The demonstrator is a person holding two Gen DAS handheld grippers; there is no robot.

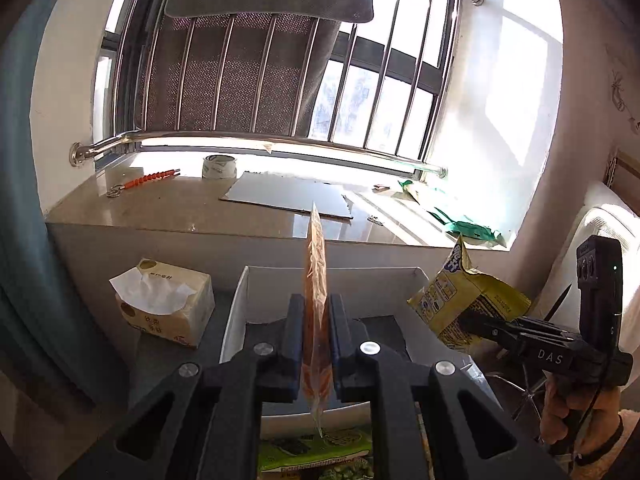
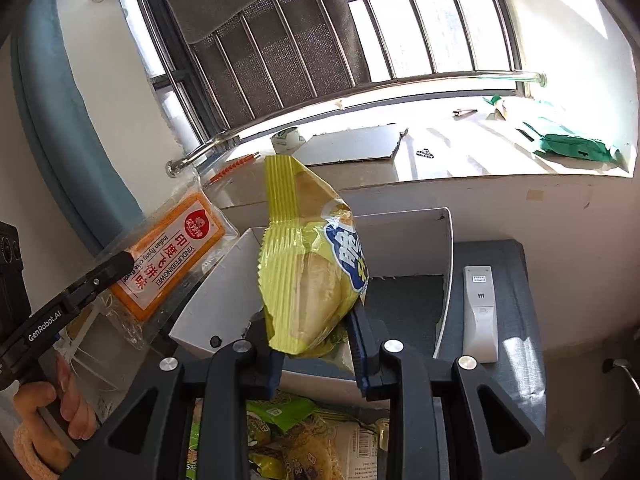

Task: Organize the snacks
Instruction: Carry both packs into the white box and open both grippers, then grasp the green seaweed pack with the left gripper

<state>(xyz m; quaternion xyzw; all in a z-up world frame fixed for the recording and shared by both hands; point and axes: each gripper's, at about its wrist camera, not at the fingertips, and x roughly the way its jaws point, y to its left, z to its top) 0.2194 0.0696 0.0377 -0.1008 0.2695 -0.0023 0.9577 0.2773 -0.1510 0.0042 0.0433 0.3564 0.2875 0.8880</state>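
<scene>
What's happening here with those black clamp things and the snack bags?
A person is sorting snacks with a handheld gripper in each hand. The left gripper is clamped on a flat orange packet, the right gripper on a yellow bag. Both are held up over a white box; more packets lie below.

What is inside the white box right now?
The white box shows only its dark bare floor at the far end. The yellow snack bag held in front and the gripper cover its near part, so that stays unknown.
</scene>
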